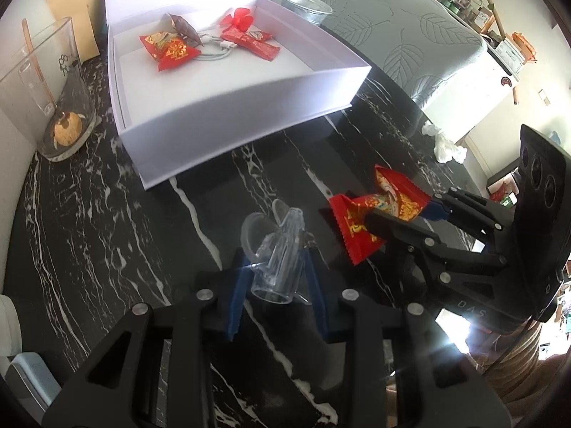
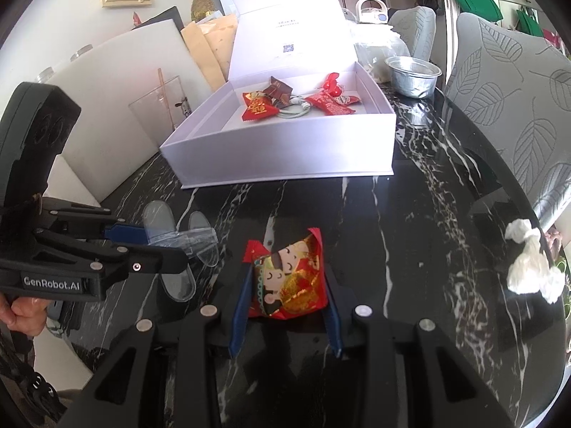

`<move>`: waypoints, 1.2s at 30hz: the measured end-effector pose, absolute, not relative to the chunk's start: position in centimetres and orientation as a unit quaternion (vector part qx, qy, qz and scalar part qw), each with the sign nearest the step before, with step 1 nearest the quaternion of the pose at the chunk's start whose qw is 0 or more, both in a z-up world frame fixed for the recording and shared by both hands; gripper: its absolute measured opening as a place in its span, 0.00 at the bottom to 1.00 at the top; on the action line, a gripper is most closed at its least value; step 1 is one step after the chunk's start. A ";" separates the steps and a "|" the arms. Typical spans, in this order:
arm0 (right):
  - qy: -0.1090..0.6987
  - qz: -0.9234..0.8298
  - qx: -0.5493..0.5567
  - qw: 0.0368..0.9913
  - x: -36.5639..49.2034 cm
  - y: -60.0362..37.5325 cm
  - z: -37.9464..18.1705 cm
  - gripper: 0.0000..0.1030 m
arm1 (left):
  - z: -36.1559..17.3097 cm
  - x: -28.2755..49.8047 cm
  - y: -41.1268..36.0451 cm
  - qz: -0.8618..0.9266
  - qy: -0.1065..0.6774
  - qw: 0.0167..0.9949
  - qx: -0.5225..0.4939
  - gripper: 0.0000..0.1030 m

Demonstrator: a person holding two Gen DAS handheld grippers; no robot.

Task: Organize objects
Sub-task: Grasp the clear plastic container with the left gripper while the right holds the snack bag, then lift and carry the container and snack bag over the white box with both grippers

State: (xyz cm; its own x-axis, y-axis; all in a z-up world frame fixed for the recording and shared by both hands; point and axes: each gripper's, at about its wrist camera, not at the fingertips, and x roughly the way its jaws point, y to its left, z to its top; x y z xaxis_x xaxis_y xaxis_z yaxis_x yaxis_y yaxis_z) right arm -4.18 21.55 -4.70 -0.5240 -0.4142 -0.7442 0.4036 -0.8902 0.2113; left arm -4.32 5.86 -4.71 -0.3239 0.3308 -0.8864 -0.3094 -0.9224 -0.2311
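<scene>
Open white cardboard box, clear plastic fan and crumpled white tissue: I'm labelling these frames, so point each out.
Open white cardboard box point(image 2: 285, 153), right wrist view, front wall.
Clear plastic fan point(image 1: 276, 249), left wrist view, transparent body between the fingers.
Crumpled white tissue point(image 2: 531, 264), right wrist view, middle of the wad.

The lower end of the red snack packet point(image 2: 289, 278) is disappearing behind the right gripper point(image 2: 285, 315), and in the left wrist view a black finger point(image 1: 385, 226) is covering part of its print. The clear plastic fan point(image 1: 276, 253) is blending into the dark table point(image 1: 107, 232) — its blade edges are staying hard to trace. Inside the white box point(image 1: 242, 107), the white cable point(image 1: 214, 51) is lying partly under packets, its ends hidden. The small label on the box lid point(image 2: 285, 49) is showing too small to read. The person's hand point(image 2: 25, 315) is being cut off by the picture's edge.
</scene>
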 end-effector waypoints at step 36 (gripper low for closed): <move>-0.016 -0.887 0.400 0.229 -1.2 21.7 -1.9 0.33 | -1.0 -2.8 5.0 0.841 -0.020 0.193 -0.506 0.27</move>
State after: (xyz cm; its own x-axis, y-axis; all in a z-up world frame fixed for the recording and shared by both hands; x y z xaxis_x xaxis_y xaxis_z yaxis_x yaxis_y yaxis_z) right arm -1.19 21.74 -1.89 -0.5742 -0.4189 -0.7034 0.3940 -0.8946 0.2111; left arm -2.77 5.01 -1.02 -0.4141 0.3453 -0.8422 -0.3045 -0.9245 -0.2293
